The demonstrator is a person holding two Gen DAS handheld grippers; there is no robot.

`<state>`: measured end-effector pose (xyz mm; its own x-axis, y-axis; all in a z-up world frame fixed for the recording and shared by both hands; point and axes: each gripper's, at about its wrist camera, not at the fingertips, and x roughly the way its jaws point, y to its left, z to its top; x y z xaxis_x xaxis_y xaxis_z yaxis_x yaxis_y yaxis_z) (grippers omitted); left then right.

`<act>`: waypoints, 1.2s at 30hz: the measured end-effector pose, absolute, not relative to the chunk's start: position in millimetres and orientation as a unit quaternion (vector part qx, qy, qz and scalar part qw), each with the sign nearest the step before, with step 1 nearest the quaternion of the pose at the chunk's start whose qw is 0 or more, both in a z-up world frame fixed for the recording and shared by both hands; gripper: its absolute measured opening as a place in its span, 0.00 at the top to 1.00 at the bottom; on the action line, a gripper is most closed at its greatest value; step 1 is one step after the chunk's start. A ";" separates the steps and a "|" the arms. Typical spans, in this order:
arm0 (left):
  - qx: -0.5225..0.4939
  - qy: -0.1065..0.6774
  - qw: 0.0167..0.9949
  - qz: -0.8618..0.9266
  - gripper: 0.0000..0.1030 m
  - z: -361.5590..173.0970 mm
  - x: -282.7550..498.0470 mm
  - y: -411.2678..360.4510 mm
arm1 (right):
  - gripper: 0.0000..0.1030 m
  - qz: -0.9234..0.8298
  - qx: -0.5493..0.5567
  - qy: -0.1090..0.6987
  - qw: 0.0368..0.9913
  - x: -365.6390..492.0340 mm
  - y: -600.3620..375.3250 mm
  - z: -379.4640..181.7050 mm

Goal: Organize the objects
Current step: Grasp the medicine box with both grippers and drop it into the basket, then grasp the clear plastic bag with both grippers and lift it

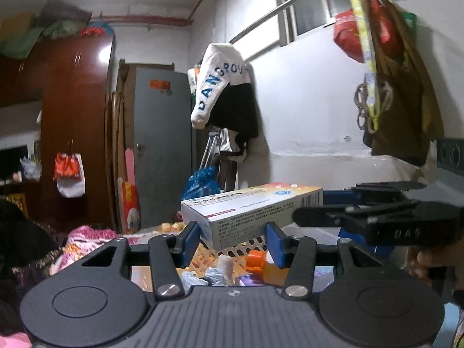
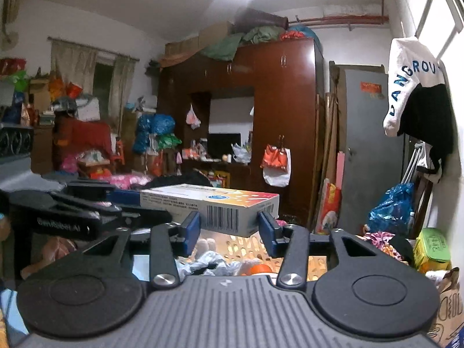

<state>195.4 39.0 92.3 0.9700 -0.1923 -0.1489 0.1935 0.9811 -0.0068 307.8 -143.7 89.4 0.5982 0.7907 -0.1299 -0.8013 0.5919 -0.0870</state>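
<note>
Now I have a medicine box (image 1: 251,206) held up in the air between my two grippers, over a pale perforated basket (image 1: 251,246); the left gripper (image 1: 233,239) stands about half open with its blue pads (image 1: 191,240) on either side of one end of the box, close against it, and it looks to me like a grip. From the right wrist view the right gripper (image 2: 229,232) also brackets the box (image 2: 209,205); its left pad sits at the box's side, its right pad (image 2: 268,236) just at the corner, and I cannot tell whether it presses or merely flanks. Below, the basket (image 2: 232,245) already holds crumpled wrappers (image 2: 207,262) and an orange cap (image 2: 261,268); so I judge the sorting is under way, with this box not yet set down; clutter remains all around the room.
</note>
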 end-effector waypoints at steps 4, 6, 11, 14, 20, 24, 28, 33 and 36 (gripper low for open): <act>-0.011 0.097 0.992 -0.085 0.27 81.9 211.4 48.4 | 0.34 0.413 -0.146 0.048 0.898 308.1 -129.6 76.4; -0.018 0.080 0.994 -0.070 0.09 78.0 204.7 54.8 | 0.10 0.399 -0.134 0.054 0.905 305.6 -134.5 73.6; -0.061 0.051 0.993 -0.090 0.01 75.6 164.1 69.8 | 0.00 0.385 -0.104 0.051 0.915 282.0 -166.0 68.3; -0.060 0.063 0.991 -0.098 0.01 63.6 133.8 68.0 | 0.00 0.370 -0.063 0.069 0.924 267.5 -198.0 55.0; -0.019 0.181 0.980 -0.083 0.01 13.0 122.8 52.6 | 0.00 0.347 0.012 0.211 0.914 250.5 -243.6 -7.7; -0.031 0.225 0.969 -0.097 0.04 -5.8 136.3 57.0 | 0.00 0.372 -0.007 0.245 0.895 242.0 -240.5 -24.1; -0.064 0.246 0.961 -0.113 0.04 -11.7 147.0 64.4 | 0.00 0.388 -0.016 0.244 0.889 241.3 -234.8 -23.2; -0.060 0.274 0.952 -0.122 0.04 -19.6 157.8 60.4 | 0.12 0.383 -0.034 0.237 0.892 233.8 -234.7 -34.8; -0.044 0.297 0.943 -0.143 0.04 -22.8 163.6 52.2 | 0.23 0.384 -0.049 0.234 0.892 231.2 -229.4 -38.2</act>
<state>163.6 52.2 -22.8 0.7824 -0.2967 -0.5475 0.2439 0.9550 -0.1691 231.2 -229.4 -38.2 0.5958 0.6615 -0.4554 -0.7074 0.7007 0.0922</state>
